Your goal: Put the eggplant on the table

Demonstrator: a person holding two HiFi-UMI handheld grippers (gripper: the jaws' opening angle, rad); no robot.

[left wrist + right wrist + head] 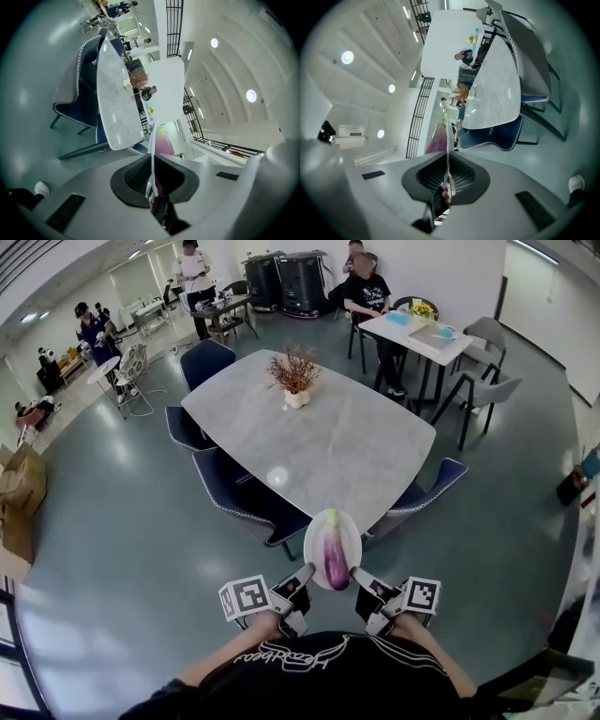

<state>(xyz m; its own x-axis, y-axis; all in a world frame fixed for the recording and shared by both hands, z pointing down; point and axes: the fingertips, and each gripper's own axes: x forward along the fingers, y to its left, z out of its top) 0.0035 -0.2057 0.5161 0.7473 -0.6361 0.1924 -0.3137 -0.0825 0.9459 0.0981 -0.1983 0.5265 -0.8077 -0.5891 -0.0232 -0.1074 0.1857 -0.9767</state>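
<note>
A purple eggplant (336, 557) lies on a white plate (314, 540) that hangs in the air in front of me, short of the grey marble table (319, 437). My left gripper (305, 576) is shut on the plate's left rim and my right gripper (361, 577) is shut on its right rim. In the left gripper view the plate (152, 140) shows edge-on between the pads (140, 176), with the eggplant (163, 142) behind it and the table (115, 103) ahead. The right gripper view gives the same: plate edge (448, 140), eggplant (437, 138), table (497, 93).
Navy chairs (246, 495) (427, 491) stand at the table's near side, directly ahead of the plate. A vase of dried flowers (294, 376) sits on the tabletop. A second table (427, 334) with a seated person is at the back right. Cardboard boxes (21, 484) stand at the left.
</note>
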